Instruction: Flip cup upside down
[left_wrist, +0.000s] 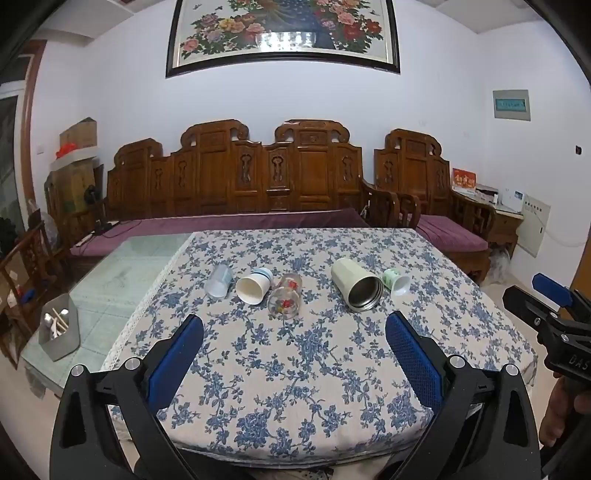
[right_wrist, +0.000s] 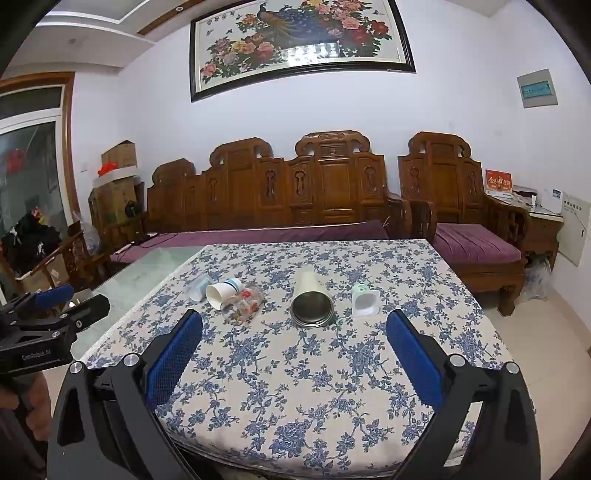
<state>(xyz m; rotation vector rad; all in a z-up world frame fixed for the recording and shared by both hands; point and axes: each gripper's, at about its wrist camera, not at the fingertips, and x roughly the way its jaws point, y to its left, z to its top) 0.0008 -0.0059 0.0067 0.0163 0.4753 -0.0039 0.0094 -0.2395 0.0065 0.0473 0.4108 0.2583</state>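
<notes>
Several cups lie on their sides in a row on the floral tablecloth (left_wrist: 295, 362). From left: a clear blue plastic cup (left_wrist: 218, 281), a white paper cup with blue stripes (left_wrist: 253, 285), a glass with red flowers (left_wrist: 284, 300), a pale green steel tumbler (left_wrist: 356, 285) and a small green-white cup (left_wrist: 396, 281). The right wrist view shows the same row: plastic cup (right_wrist: 197, 287), paper cup (right_wrist: 222, 291), glass (right_wrist: 243, 302), tumbler (right_wrist: 311, 301), small cup (right_wrist: 364, 301). My left gripper (left_wrist: 294, 325) is open and empty, short of the cups. My right gripper (right_wrist: 294, 321) is open and empty too.
A grey utensil holder (left_wrist: 59, 330) stands on the bare glass tabletop (left_wrist: 122, 273) left of the cloth. A carved wooden sofa (left_wrist: 236, 177) with purple cushions runs behind the table. The other gripper shows at each view's edge: the right one (left_wrist: 554, 314), the left one (right_wrist: 48, 314).
</notes>
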